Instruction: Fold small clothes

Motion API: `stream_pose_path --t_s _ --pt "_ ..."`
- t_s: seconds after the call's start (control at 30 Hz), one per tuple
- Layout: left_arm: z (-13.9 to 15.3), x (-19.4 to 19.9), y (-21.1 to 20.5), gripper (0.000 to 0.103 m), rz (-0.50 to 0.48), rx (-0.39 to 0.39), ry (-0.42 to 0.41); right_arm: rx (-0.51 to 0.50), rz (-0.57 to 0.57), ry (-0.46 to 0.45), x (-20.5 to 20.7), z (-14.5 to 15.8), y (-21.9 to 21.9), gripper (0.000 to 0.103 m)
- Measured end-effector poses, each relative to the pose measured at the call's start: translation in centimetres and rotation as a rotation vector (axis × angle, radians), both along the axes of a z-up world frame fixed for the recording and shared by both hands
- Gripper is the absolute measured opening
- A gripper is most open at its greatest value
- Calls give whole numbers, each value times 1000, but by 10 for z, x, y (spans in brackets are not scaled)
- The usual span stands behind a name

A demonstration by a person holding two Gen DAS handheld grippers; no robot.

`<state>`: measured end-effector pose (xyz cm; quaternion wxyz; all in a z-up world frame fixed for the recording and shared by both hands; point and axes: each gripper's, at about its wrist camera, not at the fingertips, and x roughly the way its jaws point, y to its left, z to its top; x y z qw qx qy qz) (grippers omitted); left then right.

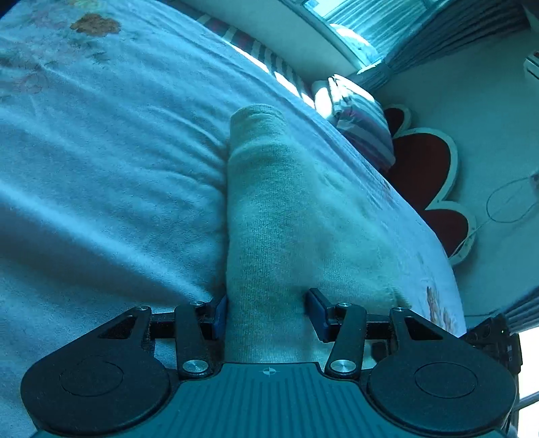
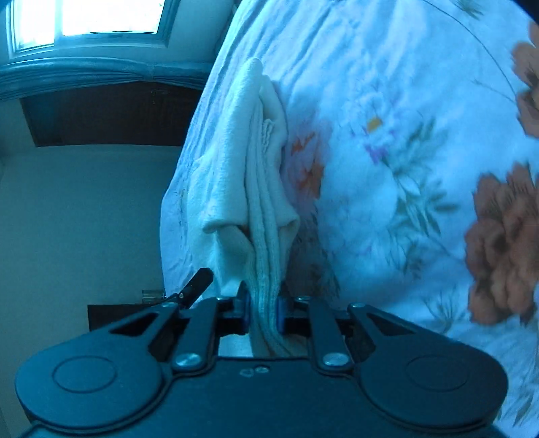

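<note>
A small pale knitted garment lies on the floral bed sheet. In the left wrist view it runs straight away from my left gripper. The garment passes between the blue pads, which stand apart at its two sides. In the right wrist view the same pale garment is bunched into folds along the sheet. My right gripper is shut on its near end, with the pads close together on the cloth.
The bed edge falls off at the right in the left wrist view, by a striped pillow and a red flower-shaped mat on the floor. In the right wrist view, a window and dark furniture lie left of the bed.
</note>
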<state>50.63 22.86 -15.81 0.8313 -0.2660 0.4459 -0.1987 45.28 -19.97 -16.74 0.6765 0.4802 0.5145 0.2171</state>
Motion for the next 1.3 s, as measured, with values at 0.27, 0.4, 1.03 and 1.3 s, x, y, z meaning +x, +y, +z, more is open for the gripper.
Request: stream_pose_path --t_s 0.27,0.4,1.03,1.3 --pt "48 -1 9 61 34 150 -187 -445 -37 -326 -16 61 -1 35" --pt "50 23 -2 61 -13 135 -226 -527 73 -555 8 91 31 13" --pt "39 -90 -37 37 -85 500 -273 -796 397 -620 -59 62 95 0" --pt "85 -164 -28 76 120 552 -321 -843 189 -630 -98 90 37 32"
